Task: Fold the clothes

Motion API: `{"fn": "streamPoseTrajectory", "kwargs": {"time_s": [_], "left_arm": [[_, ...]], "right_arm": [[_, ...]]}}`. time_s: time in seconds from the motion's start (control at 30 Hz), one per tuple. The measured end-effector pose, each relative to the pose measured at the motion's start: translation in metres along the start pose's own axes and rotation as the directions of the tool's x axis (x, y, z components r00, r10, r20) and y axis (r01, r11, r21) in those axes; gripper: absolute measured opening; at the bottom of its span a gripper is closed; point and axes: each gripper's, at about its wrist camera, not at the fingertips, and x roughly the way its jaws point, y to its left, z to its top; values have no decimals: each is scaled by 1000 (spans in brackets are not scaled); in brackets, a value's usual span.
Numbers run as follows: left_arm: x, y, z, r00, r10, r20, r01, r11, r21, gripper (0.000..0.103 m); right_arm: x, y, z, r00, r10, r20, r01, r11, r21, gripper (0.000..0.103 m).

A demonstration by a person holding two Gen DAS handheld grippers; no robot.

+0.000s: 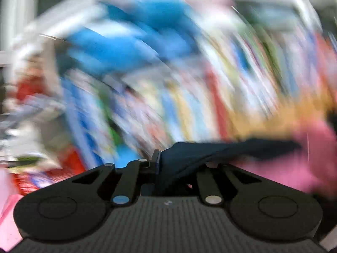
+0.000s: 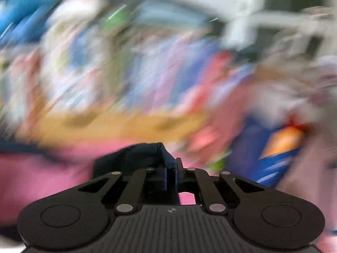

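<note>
Just above the pink cloth (image 2: 42, 179), both grippers hold one dark navy garment (image 1: 200, 154) between them. The left gripper (image 1: 158, 160) has its jaws closed on one edge of the garment; the fabric runs from the pinch off toward the right of that view, over the pink cloth. The right gripper (image 2: 175, 168) has its jaws closed on another bunched edge, which bulges up and to the left of the fingers, again with the pink cloth behind and beneath. Everything past the pink cloth is heavy motion smear: a multicoloured clothes pile (image 1: 168, 94), something blue (image 1: 126, 42) farther back, a pale frame or rail (image 2: 242, 21) at the far side. None of that can be made out further.

Risks, as judgement:
- Both views are blurred, so the swing looks fast. A quick jerk could pull the thin pinched edge out of either grip, and the garment would drop crumpled on the pink cloth.
- The right grip looks bunched and may hold several layers; the fold could come out lopsided.
- If the grippers spread too far apart, the fabric goes taut and slips.
- The loose middle could drag on the clothes pile beyond the pink cloth and pull other items along.
- The lower hem is out of view, so whether it is snagged cannot be told.
</note>
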Motion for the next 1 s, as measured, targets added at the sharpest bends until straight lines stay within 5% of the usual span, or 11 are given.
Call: {"fn": "streamPoseTrajectory", "kwargs": {"time_s": [0.13, 0.2, 0.23, 0.33, 0.47, 0.57, 0.67, 0.7, 0.77, 0.87, 1.0], "left_arm": [[-28, 45, 6, 981, 165, 101, -167, 986, 14, 17], [-32, 62, -8, 976, 214, 48, -217, 975, 56, 21], [-32, 70, -22, 978, 207, -30, -204, 975, 84, 22], [-35, 99, -65, 954, 148, -261, -131, 988, 80, 22], [-47, 137, -105, 872, -14, -489, -20, 998, -64, 30], [-69, 150, -102, 861, -92, -500, 24, 990, -141, 33], [-86, 155, -87, 881, -103, -462, 33, 987, -158, 48], [-89, 156, -80, 888, -107, -447, 38, 986, -160, 53], [-92, 159, -67, 897, -121, -424, 58, 986, -159, 60], [-91, 170, -59, 902, -123, -414, 62, 986, -156, 70], [-87, 193, -75, 855, -174, -488, 45, 963, -264, 82]], "right_arm": [[-11, -63, 7, 989, -144, 27, 143, 989, 31, 12], [-4, -83, -10, 986, -150, -76, 151, 988, 12, 37], [0, -91, -19, 981, -146, -130, 147, 989, -1, 66], [-2, -93, -49, 970, -12, -243, 3, 999, -37, 74], [-21, -60, -48, 960, 206, -190, -210, 978, 0, 77], [-21, -5, -24, 892, 437, -115, -442, 897, -18, 91], [-12, 83, -11, 847, 525, -86, -531, 828, -177, 85], [-8, 99, -17, 832, 532, -156, -554, 811, -189, 80], [-1, 131, -30, 792, 534, -294, -599, 774, -207, 41], [-6, 155, -56, 693, 548, -469, -689, 695, -207, 28], [-61, 134, -102, 696, 545, -468, -716, 585, -381, 26]]}}
